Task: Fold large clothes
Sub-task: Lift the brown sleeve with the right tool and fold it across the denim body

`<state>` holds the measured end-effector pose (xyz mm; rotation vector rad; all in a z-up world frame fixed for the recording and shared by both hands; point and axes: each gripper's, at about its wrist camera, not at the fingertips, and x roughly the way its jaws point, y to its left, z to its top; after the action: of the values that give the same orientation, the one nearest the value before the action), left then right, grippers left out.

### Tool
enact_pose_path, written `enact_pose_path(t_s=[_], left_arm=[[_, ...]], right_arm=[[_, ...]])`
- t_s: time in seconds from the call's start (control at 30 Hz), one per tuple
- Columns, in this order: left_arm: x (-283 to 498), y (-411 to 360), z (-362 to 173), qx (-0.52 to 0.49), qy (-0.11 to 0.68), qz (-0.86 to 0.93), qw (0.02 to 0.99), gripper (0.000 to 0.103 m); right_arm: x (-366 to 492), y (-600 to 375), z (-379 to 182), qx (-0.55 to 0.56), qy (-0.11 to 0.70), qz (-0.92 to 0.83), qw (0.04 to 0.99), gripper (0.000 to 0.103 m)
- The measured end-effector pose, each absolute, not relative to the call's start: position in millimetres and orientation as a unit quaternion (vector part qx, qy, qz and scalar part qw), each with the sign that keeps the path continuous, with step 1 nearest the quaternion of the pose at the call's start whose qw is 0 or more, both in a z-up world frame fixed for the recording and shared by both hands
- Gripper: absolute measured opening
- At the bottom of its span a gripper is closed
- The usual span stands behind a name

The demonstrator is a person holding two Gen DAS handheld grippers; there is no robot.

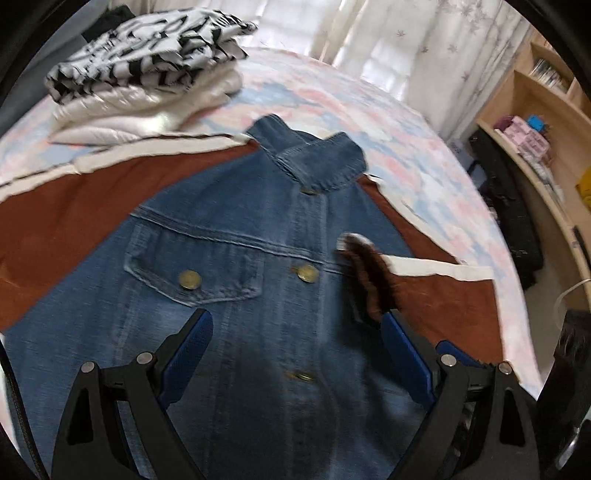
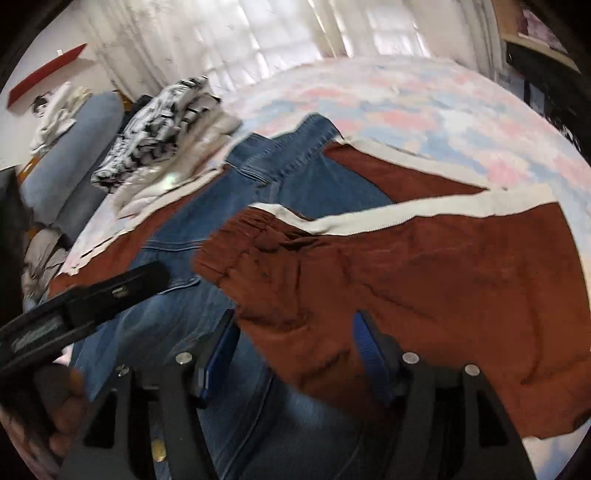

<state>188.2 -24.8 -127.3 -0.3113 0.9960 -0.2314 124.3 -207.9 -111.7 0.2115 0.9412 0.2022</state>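
A denim jacket (image 1: 236,258) with rust-brown sleeves and cream stripes lies front up on the bed, collar pointing away. My left gripper (image 1: 295,321) hovers open over its buttoned front, with nothing between the blue pads. In the right wrist view, the right sleeve (image 2: 406,280) is laid across the denim body (image 2: 303,177), its gathered cuff (image 2: 251,236) near the middle. My right gripper (image 2: 295,326) stands open just above this sleeve, and its pads do not press the cloth. The left gripper's body (image 2: 92,295) shows at the lower left, held by a hand (image 2: 62,410).
A stack of folded clothes (image 1: 147,66) sits at the bed's far left, a black-and-white patterned piece on top of cream ones. The bed cover (image 1: 369,122) is pastel pink and blue. Wooden shelves (image 1: 535,122) stand to the right, with curtains (image 2: 277,33) behind the bed.
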Motion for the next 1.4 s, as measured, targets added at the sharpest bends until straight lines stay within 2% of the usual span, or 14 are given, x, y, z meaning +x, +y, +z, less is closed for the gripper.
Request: enact_pose_path(t_s=[0.2,0.43,0.47,0.5,0.53,0.57,0.6,0.7,0.8,1.0,1.13,1.27,1.4], left_arm=[[193.3,-28.9,-138.3,-0.202,0.492,-0.151,0.834,0.091],[206.9,-54.1,-155.0,-0.195,0.516,-0.169,0.817,0.091],[208.9,-59.6,-156.5,-0.191,0.518,-0.170,0.816,0.086],[211.8,-66.1,-158.0,-0.182,0.520,-0.172,0.817,0.070],[214.9,-73.3,-159.1,-0.169,0.523,-0.174,0.817,0.059],[217.9,-79.5,-160.2,-0.157,0.527,-0.173,0.817,0.036],[221.7,-86.8,-161.2,-0.139,0.532,-0.169,0.818,0.022],[227.6,-107.0,-151.6,-0.089,0.524,-0.155,0.833,0.016],[230.4,-124.8,-119.3,-0.052,0.484,-0.172,0.856,0.009],[234.0,-142.5,-32.5,-0.010,0.380,-0.192,0.905,0.008],[235.0,-109.5,5.6,0.000,0.325,-0.172,0.930,0.008],[247.9,-59.1,-16.5,0.004,0.339,-0.116,0.933,0.008],[268.3,-10.9,-100.5,0.016,0.428,-0.052,0.902,0.013]], right_arm=[[99.2,-204.1,-101.0,0.089,0.427,0.081,0.896,0.063],[80.9,-212.0,-101.9,0.115,0.403,0.082,0.904,0.063],[82.2,-211.3,-104.2,0.116,0.404,0.083,0.904,0.063],[82.8,-212.7,-108.3,0.119,0.408,0.082,0.901,0.063],[83.0,-214.7,-113.3,0.125,0.412,0.081,0.899,0.063],[83.1,-215.9,-117.1,0.128,0.415,0.080,0.897,0.063],[82.9,-217.5,-122.3,0.134,0.418,0.079,0.895,0.063],[81.7,-222.4,-133.9,0.149,0.424,0.076,0.890,0.063],[81.4,-228.2,-136.1,0.165,0.421,0.077,0.889,0.063],[76.8,-234.7,-126.1,0.178,0.406,0.082,0.893,0.063],[66.1,-240.8,-101.5,0.162,0.377,0.081,0.908,0.063],[57.1,-258.5,-79.3,0.146,0.353,0.059,0.922,0.063],[60.2,-285.1,-82.7,0.157,0.365,0.021,0.918,0.064]])
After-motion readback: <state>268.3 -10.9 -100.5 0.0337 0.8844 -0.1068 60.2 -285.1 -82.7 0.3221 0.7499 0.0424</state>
